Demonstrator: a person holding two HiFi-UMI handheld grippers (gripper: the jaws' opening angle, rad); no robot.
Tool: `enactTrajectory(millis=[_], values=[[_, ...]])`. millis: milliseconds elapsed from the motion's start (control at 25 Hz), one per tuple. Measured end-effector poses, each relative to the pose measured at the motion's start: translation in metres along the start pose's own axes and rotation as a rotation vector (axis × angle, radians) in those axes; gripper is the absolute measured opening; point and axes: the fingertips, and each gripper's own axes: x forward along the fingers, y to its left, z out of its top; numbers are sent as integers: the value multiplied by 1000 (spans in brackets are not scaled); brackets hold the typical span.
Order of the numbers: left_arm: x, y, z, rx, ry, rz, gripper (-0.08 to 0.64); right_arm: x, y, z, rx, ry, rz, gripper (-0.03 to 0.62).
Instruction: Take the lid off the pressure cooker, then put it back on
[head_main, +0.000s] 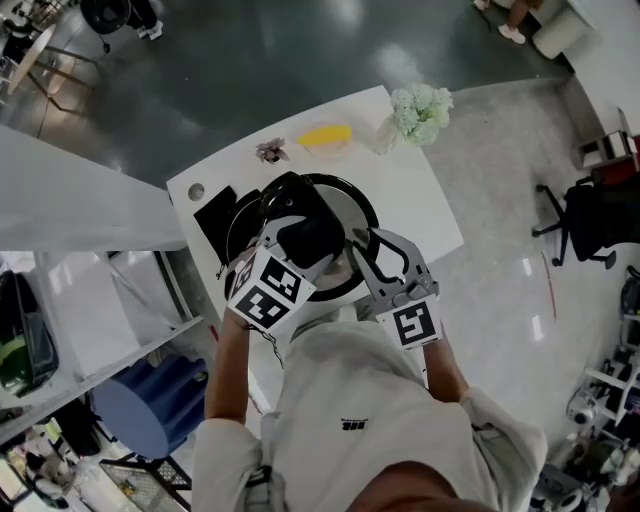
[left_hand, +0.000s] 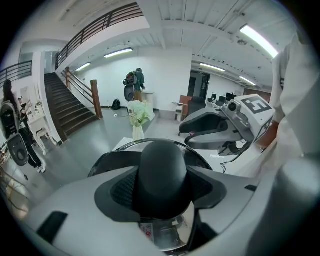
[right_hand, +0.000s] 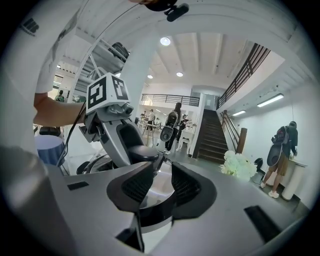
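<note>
Bright, even indoor light from ceiling strip lights (left_hand: 257, 40). Glare patches on the glossy floor (head_main: 330, 40). Both gripper views are strongly bent, with dark corners.

White table (head_main: 425, 205) stands at an angle on grey floor (head_main: 300, 50). Pressure cooker (head_main: 352, 200) approx. centre, toward near edge. Black flat item (head_main: 212, 216) just left of it. Far edge, left to right: small pinkish obj. (head_main: 271, 151), yellow obj. (head_main: 325, 136), pale-green flowers (head_main: 421, 110) at far-right corner. Small round disc (head_main: 196, 191) at left corner.

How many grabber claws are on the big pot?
2. The left gripper clamps the lid's black knob; the right gripper closes on a black handle at the right edge of the pressure cooker. None look hidden.
</note>
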Motion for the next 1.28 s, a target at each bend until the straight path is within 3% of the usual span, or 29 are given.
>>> enactTrajectory(millis=[720,1280], values=[[-18,15,-46,73,78,-108,287,29,31,6,3,44,0,97],[-24,27,-69,99,123,-129,287,43,42,5,3,63,19,97]])
